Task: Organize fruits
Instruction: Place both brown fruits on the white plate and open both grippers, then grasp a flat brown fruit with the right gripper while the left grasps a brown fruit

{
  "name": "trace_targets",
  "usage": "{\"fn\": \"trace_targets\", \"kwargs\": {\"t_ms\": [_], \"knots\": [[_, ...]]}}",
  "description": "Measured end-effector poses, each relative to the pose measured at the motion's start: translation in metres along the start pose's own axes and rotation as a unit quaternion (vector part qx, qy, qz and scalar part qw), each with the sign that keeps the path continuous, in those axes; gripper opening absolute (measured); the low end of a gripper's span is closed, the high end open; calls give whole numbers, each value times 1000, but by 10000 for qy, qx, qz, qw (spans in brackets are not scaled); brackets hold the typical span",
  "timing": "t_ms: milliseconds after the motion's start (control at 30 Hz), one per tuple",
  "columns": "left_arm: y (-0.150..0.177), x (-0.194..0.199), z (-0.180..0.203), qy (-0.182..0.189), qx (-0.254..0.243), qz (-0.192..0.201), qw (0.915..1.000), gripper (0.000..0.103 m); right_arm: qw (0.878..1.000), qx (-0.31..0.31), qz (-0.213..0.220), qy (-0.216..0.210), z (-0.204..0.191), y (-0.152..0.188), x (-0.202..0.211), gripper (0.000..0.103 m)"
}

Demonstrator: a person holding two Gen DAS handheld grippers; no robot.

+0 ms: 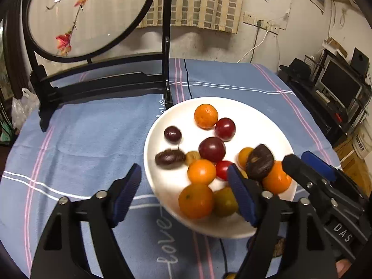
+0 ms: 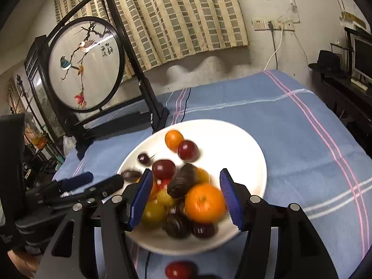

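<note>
A white plate (image 1: 162, 125) on the blue tablecloth holds several fruits: oranges (image 1: 206, 115), red plums (image 1: 212, 149), dark dates (image 1: 169, 158) and yellow-green fruits (image 1: 224, 201). A dark date (image 1: 259, 161) appears blurred above the pile between the right gripper's fingers, not touched by them. My left gripper (image 1: 186, 195) is open over the plate's left edge. My right gripper (image 2: 186, 200) is open above the plate (image 2: 244, 144), with an orange (image 2: 204, 203) and the blurred date (image 2: 183, 183) between its fingers. A red plum (image 2: 180, 269) lies on the cloth before the plate.
A black wooden stand (image 1: 97, 86) with a round embroidered bird screen (image 1: 81, 11) stands at the table's back left. A desk with a monitor (image 1: 339, 86) is at the right, beyond the table edge. A cable (image 1: 187, 79) runs across the cloth.
</note>
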State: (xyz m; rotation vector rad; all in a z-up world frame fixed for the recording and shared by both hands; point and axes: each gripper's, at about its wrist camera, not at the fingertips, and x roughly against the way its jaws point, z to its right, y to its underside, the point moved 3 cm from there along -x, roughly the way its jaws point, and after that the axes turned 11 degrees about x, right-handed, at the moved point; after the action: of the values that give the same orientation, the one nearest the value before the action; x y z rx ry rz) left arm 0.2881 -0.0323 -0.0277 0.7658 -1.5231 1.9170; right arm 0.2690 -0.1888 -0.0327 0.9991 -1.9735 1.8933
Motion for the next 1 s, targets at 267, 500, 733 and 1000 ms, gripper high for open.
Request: {"fn": "trace_targets", "kwargs": {"t_ms": [267, 500, 733, 1000], "knots": [[44, 27, -8, 71, -121, 93, 9999, 88, 9994, 119, -314, 27, 1, 39, 27, 64], [82, 38, -22, 95, -119, -119, 9998, 88, 9969, 357, -665, 237, -6, 80, 40, 64], [109, 45, -37, 48, -208, -161, 9996, 89, 9942, 510, -889, 329, -18, 108, 48, 64], [130, 55, -36, 281, -442, -288, 9982, 89, 9883, 647, -1243, 596, -21, 121, 34, 64]]}}
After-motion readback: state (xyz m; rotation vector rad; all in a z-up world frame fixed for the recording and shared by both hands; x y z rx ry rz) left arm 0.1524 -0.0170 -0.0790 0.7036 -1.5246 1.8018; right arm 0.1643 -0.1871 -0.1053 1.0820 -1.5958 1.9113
